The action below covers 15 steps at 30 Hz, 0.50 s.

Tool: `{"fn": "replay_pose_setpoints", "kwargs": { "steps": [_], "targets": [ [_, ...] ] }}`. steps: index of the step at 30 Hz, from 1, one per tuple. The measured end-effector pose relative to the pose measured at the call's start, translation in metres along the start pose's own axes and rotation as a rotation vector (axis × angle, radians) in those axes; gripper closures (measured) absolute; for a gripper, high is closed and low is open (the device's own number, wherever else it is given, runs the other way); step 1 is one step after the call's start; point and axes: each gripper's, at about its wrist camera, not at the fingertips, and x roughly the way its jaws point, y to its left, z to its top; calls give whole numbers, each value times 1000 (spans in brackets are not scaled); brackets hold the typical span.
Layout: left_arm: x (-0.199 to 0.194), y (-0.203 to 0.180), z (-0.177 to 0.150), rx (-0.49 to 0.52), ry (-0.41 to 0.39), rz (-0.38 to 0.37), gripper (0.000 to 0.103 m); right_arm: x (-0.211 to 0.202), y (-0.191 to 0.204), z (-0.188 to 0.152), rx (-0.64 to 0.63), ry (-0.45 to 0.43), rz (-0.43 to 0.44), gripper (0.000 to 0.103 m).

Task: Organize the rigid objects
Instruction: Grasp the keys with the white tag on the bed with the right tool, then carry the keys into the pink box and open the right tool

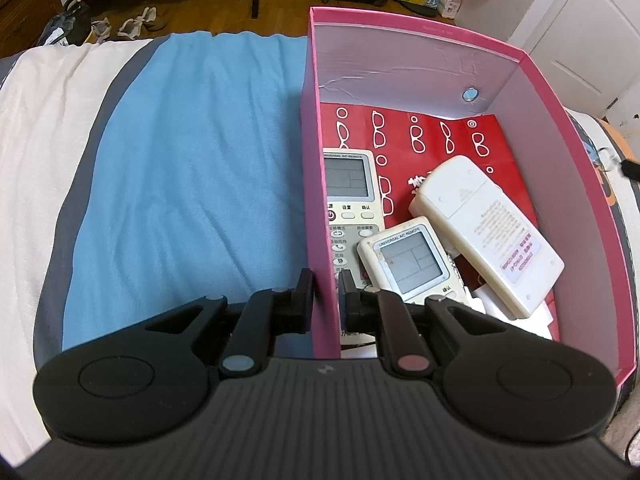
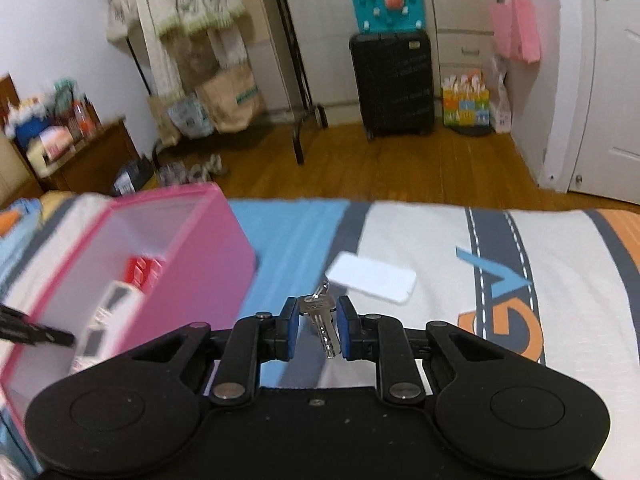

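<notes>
A small silver metal key (image 2: 322, 320) with a flat white plastic tag (image 2: 371, 277) hangs between the fingers of the right gripper (image 2: 318, 328), above the striped bed cover (image 2: 440, 248). The fingers seem to pinch only the key's head, so it could slip or swing out and drop on the bed. The left gripper (image 1: 325, 300) is clenched on the near side wall of the tall pink cardboard box (image 1: 316, 184). Three white remote controls (image 1: 486, 236) lie inside. If that grip tugs, the box could tip.

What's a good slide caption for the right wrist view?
Right gripper carries a key with white tag beside the pink box.
</notes>
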Motion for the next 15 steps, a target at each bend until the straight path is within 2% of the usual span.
{"fn": "replay_pose_setpoints", "kwargs": {
  "steps": [4,9,12,15],
  "targets": [
    [0,-2,-1,16,-1,12,92,-25,17,5,-44,-67,-37,79],
    [0,-3,-2,12,-1,18,93,-47,28,11,-33,-132,15,79],
    [-1,-1,-2,-1,-1,15,94,-62,41,15,-24,-180,99,79],
    [-2,2,-1,-9,-1,6,95,-65,61,20,-31,-174,181,79]
  ]
}}
